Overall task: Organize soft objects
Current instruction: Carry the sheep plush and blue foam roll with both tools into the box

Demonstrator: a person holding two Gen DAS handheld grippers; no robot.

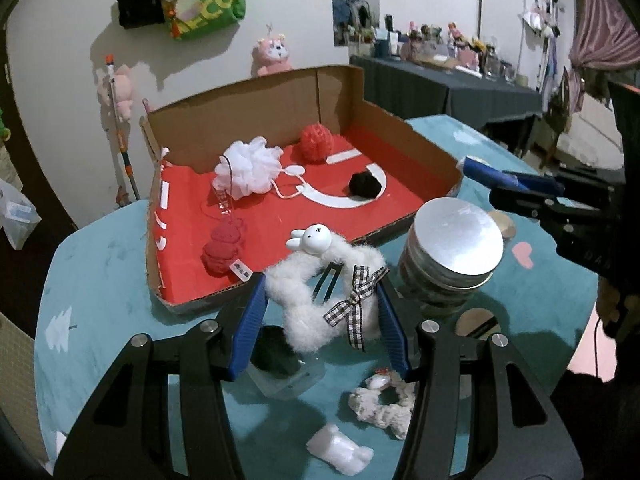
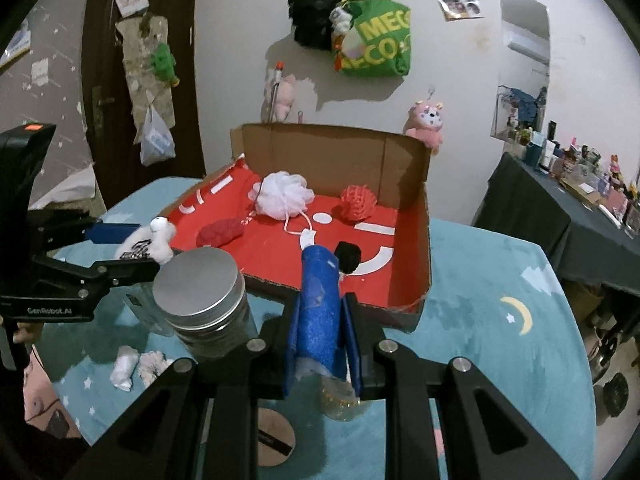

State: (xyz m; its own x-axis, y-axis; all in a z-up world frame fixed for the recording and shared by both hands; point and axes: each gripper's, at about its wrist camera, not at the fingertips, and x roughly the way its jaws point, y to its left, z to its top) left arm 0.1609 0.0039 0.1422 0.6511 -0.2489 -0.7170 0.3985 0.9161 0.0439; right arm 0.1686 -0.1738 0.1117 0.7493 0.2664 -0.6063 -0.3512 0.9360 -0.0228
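Your left gripper is closed down on the fluffy white bunny hair clip, pads pressing its fur from both sides, plaid bow facing the camera; it's held clear above the teal tablecloth, just short of the near rim of the cardboard tray, probably so it can go in over the low front edge rather than the tall back wall. Your right gripper is clamped nearly shut on a blue glittery roll that sticks out forward past the fingertips toward the tray, likely queued as the next drop. Already in the tray: white bath pouf, red mesh pouf, black pom-pom, red plush, spread apart. Lidded metal tin stands just beside the tray's near corner, between your two grippers, so route around it. The left view alone shows the leftovers under your hand: a cream scrunchie, a white foam piece and a clear plastic container. The right view alone shows the roll's full length, the tray's open right side, and the left gripper side-on with only a white tuft and a plaid scrap visible. Can't tell from either view whether the clip's teeth are open.
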